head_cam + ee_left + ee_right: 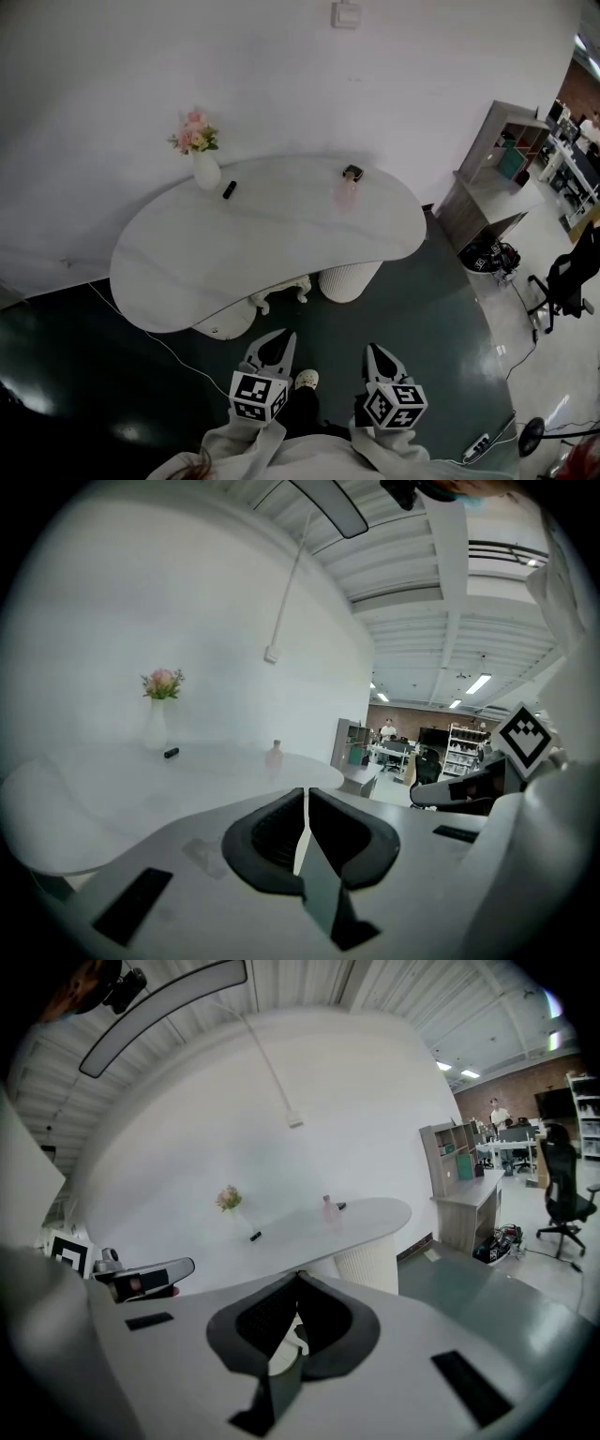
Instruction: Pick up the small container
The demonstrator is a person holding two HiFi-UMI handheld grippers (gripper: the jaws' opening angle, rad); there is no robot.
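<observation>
Pose: we hold left gripper (279,337) and right gripper (373,349) low, side by side, aimed at table (178,272) | jaws: both pressed together, empty

The left gripper (278,337) and right gripper (375,351) have pale grey shells with black, curved pads (267,841). Each carries a marker cube (258,397) printed with black-and-white squares. Pale grey sleeves (234,448) cover both arms. Between them show dark trousers (300,409) and a white shoe (307,379).
</observation>
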